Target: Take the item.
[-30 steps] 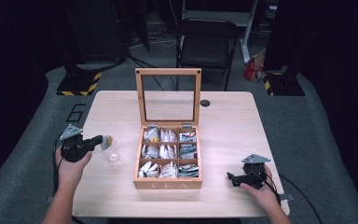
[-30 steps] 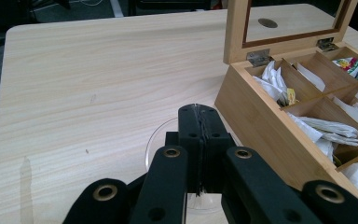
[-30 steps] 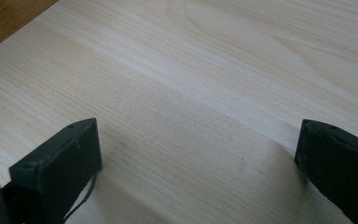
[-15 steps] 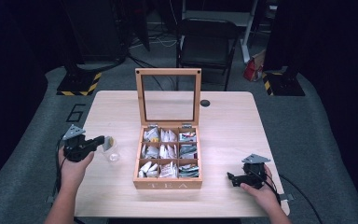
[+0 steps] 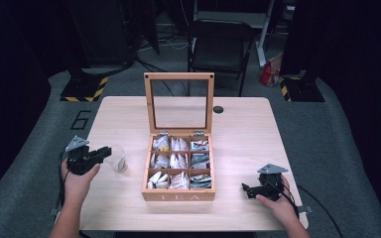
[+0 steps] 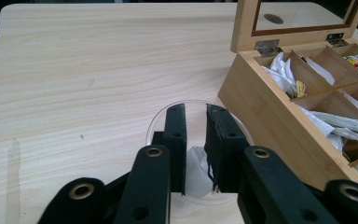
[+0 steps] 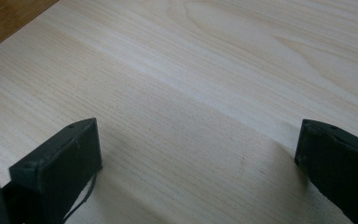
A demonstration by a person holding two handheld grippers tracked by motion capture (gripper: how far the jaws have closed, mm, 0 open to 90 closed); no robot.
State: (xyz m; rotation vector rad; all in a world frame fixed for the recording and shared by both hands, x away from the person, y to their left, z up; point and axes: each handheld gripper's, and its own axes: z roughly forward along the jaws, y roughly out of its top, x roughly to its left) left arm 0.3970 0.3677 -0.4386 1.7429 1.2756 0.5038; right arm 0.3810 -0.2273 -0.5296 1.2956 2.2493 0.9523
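High view, table: light wooden table (image 5: pixel 238 124), person's two hands coming in from the bottom edge.
High view, box: open wooden tea box with glass-paned lid (image 5: pixel 178 166) at table centre, lid upright at the back, "TEA" on the front wall; nine compartments hold paper tea bags.
High view, cup: small clear plastic cup (image 5: pixel 117 158) upright on the table, just left of the box, apart from it.
High view, left gripper: black left gripper (image 5: pixel 103 152) in the left hand (image 5: pixel 78 176), jaws pointing right at the cup, tips at its rim; contact hard to judge here.
High view, right gripper: black right gripper (image 5: pixel 245 190) in the right hand (image 5: pixel 276 198), low over bare table right of the box, well apart from it, jaws pointing left.
High view, background: dark folding chair (image 5: pixel 218 42) behind the table, grey floor, yellow-black striped base at left.
Left gripper view, jaws: nearly together, narrow slit between them, above the cup's round rim (image 6: pixel 200 154).
Left gripper view, grip: nothing clearly clamped; a thin dark thread hangs along the right jaw's inner edge.
Left gripper view, cup contents: white tea bag (image 6: pixel 196 170) lying inside the cup below the jaws.
Left gripper view, box: at right, hinges and tea-bag-filled compartments visible.
Right gripper view, jaws: wide apart, nothing between them.
Right gripper view, surface: bare pale wood grain, strip of box wall in the top-left corner.
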